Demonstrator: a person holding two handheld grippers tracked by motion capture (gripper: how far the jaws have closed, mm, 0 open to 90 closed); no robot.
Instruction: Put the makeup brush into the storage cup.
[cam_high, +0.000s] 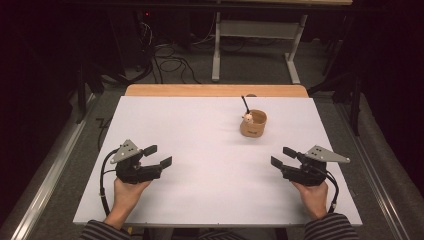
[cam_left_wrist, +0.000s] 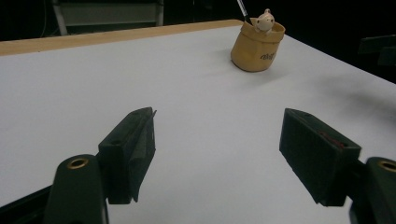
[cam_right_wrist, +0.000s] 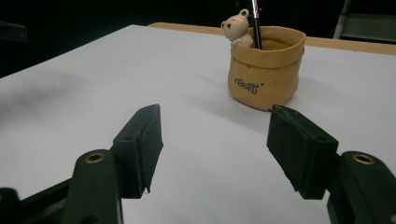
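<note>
Both tools (cam_high: 161, 155) (cam_high: 280, 156) gape empty; bear pot (cam_high: 253, 123) with pen (cam_high: 245, 104) stands unobstructed ahead.

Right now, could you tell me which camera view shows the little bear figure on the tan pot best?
The right gripper view: the bear figure is close and sharp on the pot's rim. In the left gripper view it is farther and smaller; in the high view, a tiny pale blob.

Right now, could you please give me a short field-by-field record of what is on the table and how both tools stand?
surface: white table, wooden strip along its far edge
holder: tan pot, upright, right of centre toward the far edge
contents: black pen standing in the pot, small bear figure at its rim
left tool: open, nothing between its jaws
right tool: open, nothing between its jaws
contact: neither tool touches the pot
</note>
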